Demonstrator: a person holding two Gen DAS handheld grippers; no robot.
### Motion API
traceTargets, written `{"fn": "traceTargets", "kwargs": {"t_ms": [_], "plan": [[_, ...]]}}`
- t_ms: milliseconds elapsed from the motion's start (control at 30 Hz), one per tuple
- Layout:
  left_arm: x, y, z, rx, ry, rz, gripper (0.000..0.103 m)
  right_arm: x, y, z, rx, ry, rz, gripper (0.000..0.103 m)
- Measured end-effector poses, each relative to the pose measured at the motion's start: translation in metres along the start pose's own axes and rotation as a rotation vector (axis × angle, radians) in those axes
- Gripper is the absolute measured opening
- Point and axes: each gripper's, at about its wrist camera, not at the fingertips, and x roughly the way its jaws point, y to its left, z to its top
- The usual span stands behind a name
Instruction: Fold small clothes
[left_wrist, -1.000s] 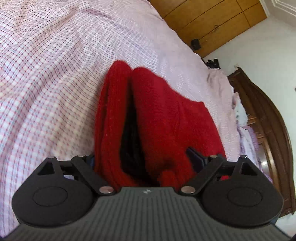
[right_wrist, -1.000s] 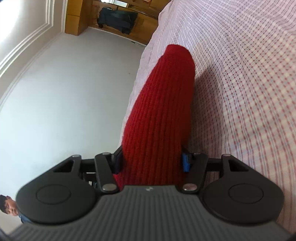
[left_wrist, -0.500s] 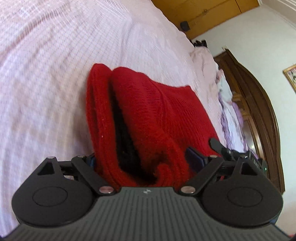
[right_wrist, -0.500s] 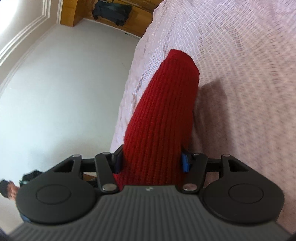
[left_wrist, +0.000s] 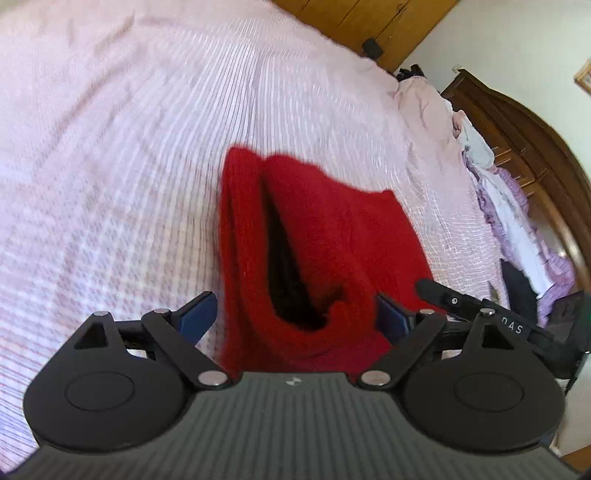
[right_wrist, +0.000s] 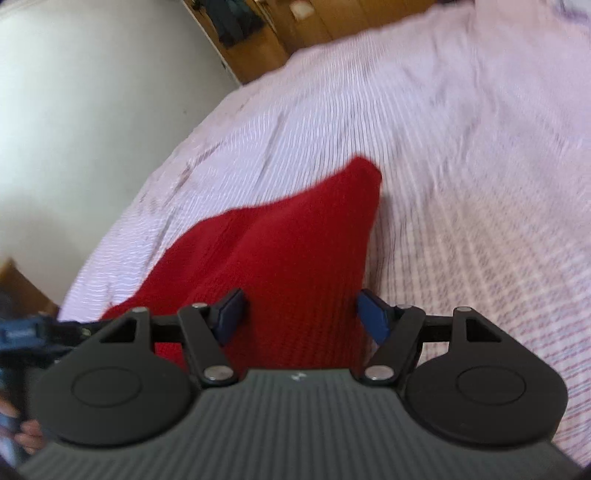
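The left tongs (left_wrist: 293, 310) were spread wide, with the red knit garment (left_wrist: 325, 236) lying between the blue pads. The left pad stood clear of the wool, and the right pad looked to be just touching it, so they likely had no hold. The garment ran straight away from these tongs, long and doubled over, with a dark slit where two layers gaped. It lay on the bed (left_wrist: 129, 166), which had a pink checked cover.

The right tongs (right_wrist: 301, 314) were also parted, both pads beside the wool. The picture was blurry, so I cannot tell if they were holding it. From there the red knit garment (right_wrist: 288, 254) rose to a soft point ahead. It was thick, ribbed and floppy. Both tongs were equally near, one at each corner.
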Motion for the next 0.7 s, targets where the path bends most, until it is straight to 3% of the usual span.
{"fn": "traceTargets", "kwargs": {"t_ms": [100,200,400,533,700], "plan": [[-0.016,-0.017,0.002,0.076,-0.042,0.047,0.094,0.001,0.013,0.003,-0.077,-0.051,-0.05,0.071],[-0.023,-0.026,0.012,0.079,-0.048,0.044,0.094,0.003,0.022,0.001,-0.105,-0.083,-0.072,0.071],[-0.023,-0.055,0.032,0.191,-0.117,0.074,0.093,-0.003,0.004,-0.006,0.006,-0.175,-0.089,0.071],[0.009,-0.067,0.046,0.236,-0.104,0.086,0.092,-0.001,-0.017,-0.005,0.094,-0.209,-0.127,0.071],[0.057,-0.058,0.051,0.194,-0.058,0.132,0.092,0.014,-0.042,-0.005,0.19,-0.207,-0.203,0.07]]}}
